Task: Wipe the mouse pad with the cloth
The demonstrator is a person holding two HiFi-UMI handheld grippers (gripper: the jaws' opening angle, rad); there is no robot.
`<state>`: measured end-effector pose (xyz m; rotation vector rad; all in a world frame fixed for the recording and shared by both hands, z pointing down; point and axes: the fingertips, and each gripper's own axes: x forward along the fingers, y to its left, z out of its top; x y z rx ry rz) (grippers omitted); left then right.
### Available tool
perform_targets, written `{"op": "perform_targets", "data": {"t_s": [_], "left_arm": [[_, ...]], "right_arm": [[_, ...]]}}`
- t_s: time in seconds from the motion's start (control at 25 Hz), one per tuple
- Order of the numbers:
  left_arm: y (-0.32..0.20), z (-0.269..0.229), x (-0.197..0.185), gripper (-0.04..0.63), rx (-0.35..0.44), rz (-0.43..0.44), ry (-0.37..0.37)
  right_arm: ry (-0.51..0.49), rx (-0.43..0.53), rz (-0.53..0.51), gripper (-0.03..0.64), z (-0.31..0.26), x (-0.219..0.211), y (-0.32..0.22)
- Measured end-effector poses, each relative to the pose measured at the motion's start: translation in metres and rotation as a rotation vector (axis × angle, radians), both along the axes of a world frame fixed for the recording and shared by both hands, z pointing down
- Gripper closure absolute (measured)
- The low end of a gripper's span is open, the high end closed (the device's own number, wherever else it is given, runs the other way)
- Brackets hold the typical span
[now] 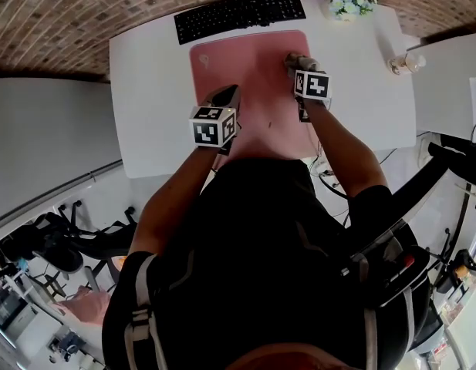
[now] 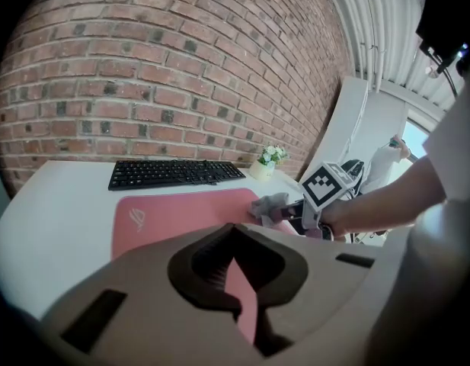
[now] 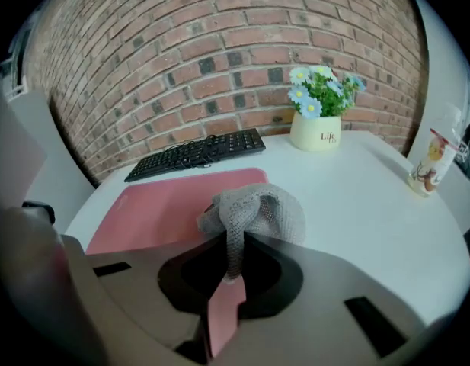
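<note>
The left gripper (image 2: 235, 269) hovers over the pink mouse pad (image 2: 181, 216) on the white table (image 2: 59, 204), its jaws together with nothing between them. At the pad's right edge the right gripper (image 2: 292, 212) pinches a grey cloth (image 2: 266, 204). A black keyboard (image 2: 174, 172) and a flower pot (image 2: 266, 162) stand behind, before a brick wall (image 2: 166, 67).

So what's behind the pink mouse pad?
A black keyboard lies just behind the mouse pad on the white desk, near the brick wall. The desk under the pad is covered, so unseen.
</note>
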<state>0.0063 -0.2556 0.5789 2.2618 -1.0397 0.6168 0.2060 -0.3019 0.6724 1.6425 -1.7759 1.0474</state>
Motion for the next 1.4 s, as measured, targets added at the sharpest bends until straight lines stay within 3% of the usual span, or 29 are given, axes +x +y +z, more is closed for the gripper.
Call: {"op": "perform_targets", "data": {"t_s": [0.12, 0.28, 0.48, 0.64, 0.88, 1.12, 1.4], "left_arm": [[0.001, 0.002, -0.005, 0.595, -0.003, -0.012, -0.004], [-0.001, 0.000, -0.017, 0.595, 0.002, -0.056, 0.005], [-0.005, -0.006, -0.051, 0.595, 0.014, -0.145, 0.001], [-0.005, -0.004, -0.094, 0.595, 0.004, -0.265, -0.023], [-0.011, -0.011, -0.143, 0.595, 0.022, -0.379, -0.060], [0.006, -0.005, -0.161, 0.595, -0.003, -0.416, -0.095], [0.012, 0.000, -0.151, 0.595, -0.017, -0.426, -0.078]], "right_arm": [[0.040, 0.049, -0.033, 0.586, -0.018, -0.008, -0.008], [-0.011, 0.104, -0.103, 0.586, -0.045, -0.051, -0.022], [-0.088, 0.158, -0.272, 0.586, -0.077, -0.135, -0.039], [-0.173, 0.154, -0.433, 0.586, -0.064, -0.214, -0.045], [-0.155, 0.136, -0.559, 0.586, -0.052, -0.287, -0.054], [-0.169, 0.064, -0.575, 0.586, -0.023, -0.317, -0.064], [-0.146, 0.028, -0.558, 0.586, -0.004, -0.306, -0.069]]}}
